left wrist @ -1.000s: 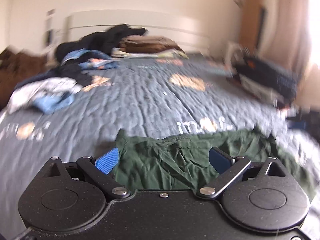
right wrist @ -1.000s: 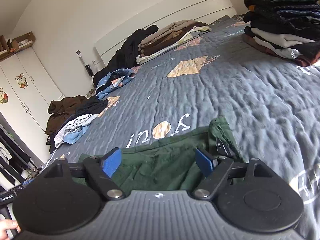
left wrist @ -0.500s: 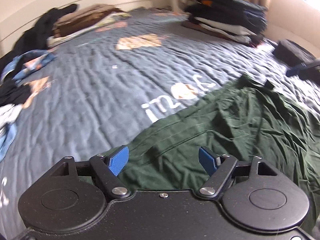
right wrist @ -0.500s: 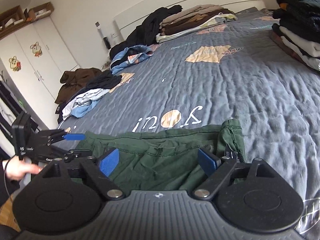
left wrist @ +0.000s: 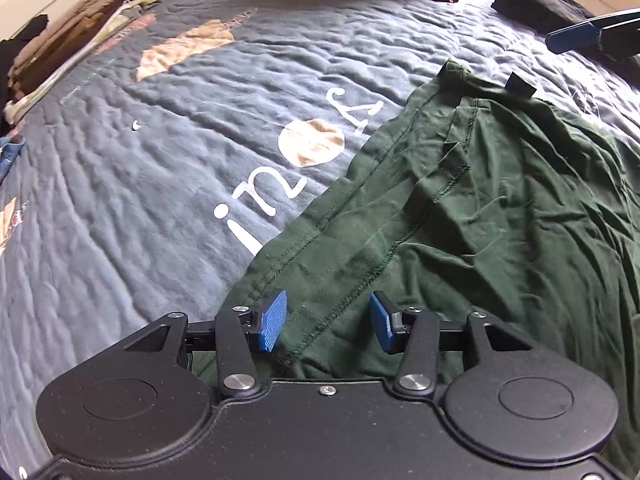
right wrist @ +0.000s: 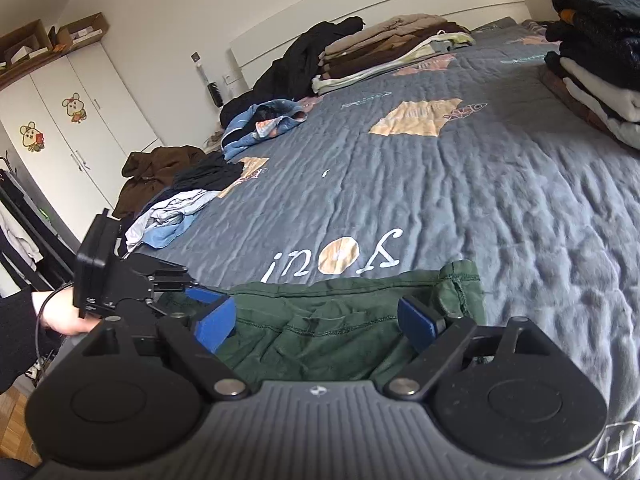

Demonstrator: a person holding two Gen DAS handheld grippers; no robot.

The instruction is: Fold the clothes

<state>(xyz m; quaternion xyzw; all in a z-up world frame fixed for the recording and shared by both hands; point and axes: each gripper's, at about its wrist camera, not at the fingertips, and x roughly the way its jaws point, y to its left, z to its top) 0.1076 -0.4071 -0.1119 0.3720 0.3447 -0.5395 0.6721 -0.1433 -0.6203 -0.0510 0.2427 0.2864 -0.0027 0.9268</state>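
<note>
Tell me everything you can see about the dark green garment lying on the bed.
The dark green garment looks like soft cotton knit, heavily wrinkled, with stitched seams and a doubled hem along its edge. It lies spread, unfolded, on the grey quilted bedspread, partly covering the white lettering. A small black tag sits near its far corner. The left gripper is over its near edge, jaws closing with a seam between them, pads not yet pressing. The right gripper hovers open at the opposite end.
</note>
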